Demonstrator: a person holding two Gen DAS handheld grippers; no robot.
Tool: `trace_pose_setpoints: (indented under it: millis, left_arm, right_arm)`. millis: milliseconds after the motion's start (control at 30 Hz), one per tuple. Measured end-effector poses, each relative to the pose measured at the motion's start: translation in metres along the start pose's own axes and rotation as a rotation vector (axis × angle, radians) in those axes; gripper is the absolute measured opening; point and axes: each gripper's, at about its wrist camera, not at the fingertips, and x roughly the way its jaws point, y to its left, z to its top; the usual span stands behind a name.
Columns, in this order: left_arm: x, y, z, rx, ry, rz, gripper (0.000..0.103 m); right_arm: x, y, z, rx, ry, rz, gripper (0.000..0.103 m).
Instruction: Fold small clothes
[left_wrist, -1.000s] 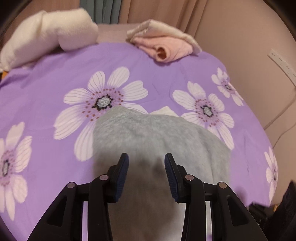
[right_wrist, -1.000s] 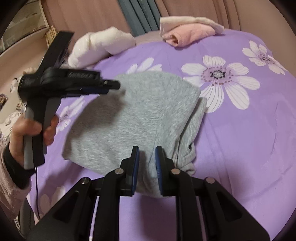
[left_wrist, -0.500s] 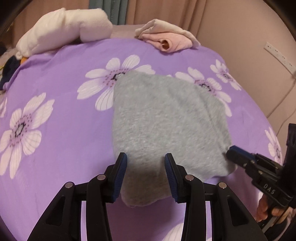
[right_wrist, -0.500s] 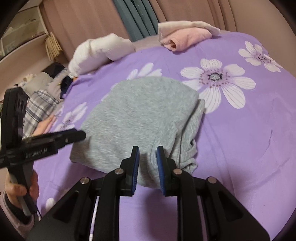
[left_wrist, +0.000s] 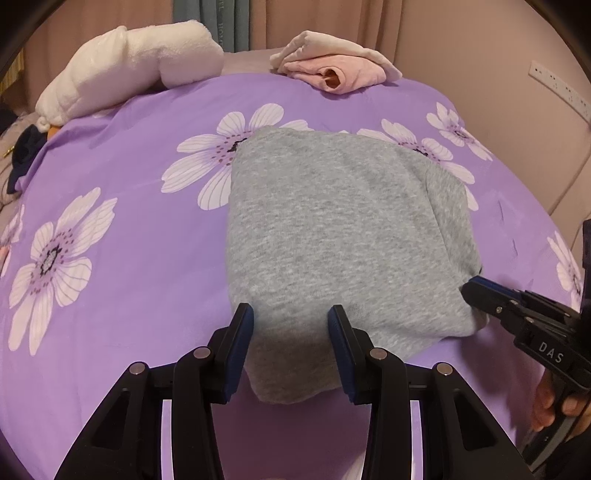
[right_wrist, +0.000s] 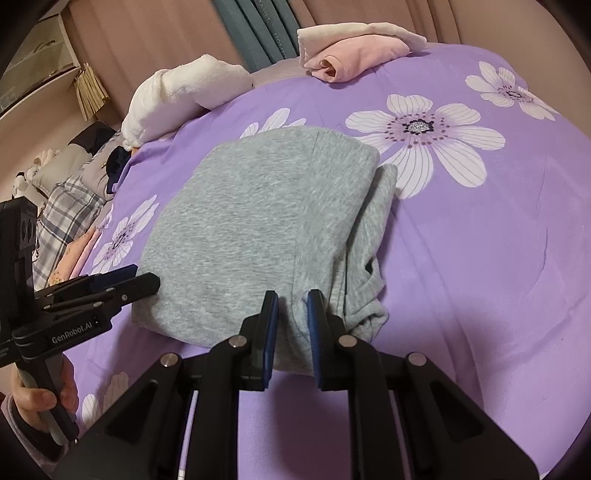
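A folded grey knit garment (left_wrist: 332, 236) lies on the purple flowered bedspread (left_wrist: 110, 288); it also shows in the right wrist view (right_wrist: 251, 229). My left gripper (left_wrist: 291, 317) is open, its fingers either side of the garment's near edge, holding nothing. It shows from the side in the right wrist view (right_wrist: 146, 278), at the garment's left corner. My right gripper (right_wrist: 291, 301) is open by a narrow gap over the garment's near right edge, with no cloth pinched. It shows in the left wrist view (left_wrist: 476, 286) at the garment's right corner.
A folded pink and cream pile (left_wrist: 332, 70) and a white plush roll (left_wrist: 133, 70) lie at the far edge of the bed. Plaid and other clothes (right_wrist: 62, 206) are heaped off the bed's left side. A wall is on the right.
My left gripper has pulled back from above the garment to its near edge, still open. The right gripper has stayed at the near right edge.
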Motion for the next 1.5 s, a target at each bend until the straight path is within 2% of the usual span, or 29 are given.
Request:
trace_pose_setpoints:
  millis: [133, 200, 233, 267, 367, 500, 667, 700, 733, 767, 800, 867, 1033, 1100, 1333, 1500]
  left_arm:
    - [-0.012, 0.003, -0.001, -0.035, 0.003, -0.029, 0.041]
    - [-0.022, 0.004, -0.004, -0.041, 0.002, -0.027, 0.049]
    - [-0.026, 0.004, -0.006, -0.039, -0.003, -0.015, 0.057]
    - [-0.029, 0.003, -0.006, -0.035, -0.007, -0.006, 0.060]
    - [-0.044, 0.002, -0.008, -0.020, -0.025, 0.006, 0.061]
    - [-0.067, 0.000, -0.010, -0.011, -0.053, 0.032, 0.070]
    - [-0.096, 0.003, -0.007, -0.027, -0.100, 0.048, 0.071]
    - [-0.102, 0.003, -0.007, -0.030, -0.111, 0.055, 0.078]
    - [-0.109, 0.003, -0.005, -0.034, -0.127, 0.069, 0.090]
    - [-0.115, 0.004, -0.005, -0.037, -0.139, 0.082, 0.096]
    - [-0.121, 0.004, -0.004, -0.038, -0.152, 0.089, 0.100]
    - [-0.133, 0.003, -0.003, -0.041, -0.176, 0.096, 0.100]
    - [-0.145, 0.005, -0.001, -0.076, -0.172, 0.086, 0.101]
    - [-0.146, 0.006, 0.000, -0.086, -0.152, 0.105, 0.101]
    - [-0.139, 0.002, -0.007, -0.104, -0.082, 0.043, 0.102]
    - [-0.120, -0.001, -0.020, -0.098, -0.022, 0.120, 0.102]
  right_arm:
    - [-0.008, 0.005, 0.002, 0.006, -0.005, 0.000, 0.021]
    - [-0.018, 0.009, 0.004, -0.003, -0.019, 0.001, 0.034]
    - [-0.024, 0.012, 0.004, -0.004, -0.028, -0.004, 0.048]
    - [-0.029, 0.013, 0.004, -0.006, -0.034, -0.011, 0.055]
    - [-0.047, 0.021, 0.004, -0.024, -0.062, -0.021, 0.057]
    - [-0.065, 0.030, 0.005, -0.049, -0.083, -0.039, 0.065]
    - [-0.090, 0.044, 0.011, -0.088, -0.136, -0.057, 0.077]
    - [-0.095, 0.046, 0.012, -0.098, -0.146, -0.058, 0.080]
    - [-0.098, 0.049, 0.013, -0.105, -0.155, -0.062, 0.083]
    - [-0.103, 0.052, 0.014, -0.112, -0.166, -0.066, 0.089]
    - [-0.107, 0.055, 0.015, -0.119, -0.179, -0.068, 0.094]
    - [-0.116, 0.062, 0.017, -0.129, -0.197, -0.070, 0.103]
    - [-0.130, 0.073, 0.019, -0.137, -0.209, -0.096, 0.103]
    - [-0.134, 0.076, 0.019, -0.143, -0.210, -0.105, 0.103]
    - [-0.144, 0.080, 0.008, -0.116, -0.184, -0.140, 0.103]
    - [-0.118, 0.070, -0.007, -0.086, -0.089, -0.190, 0.103]
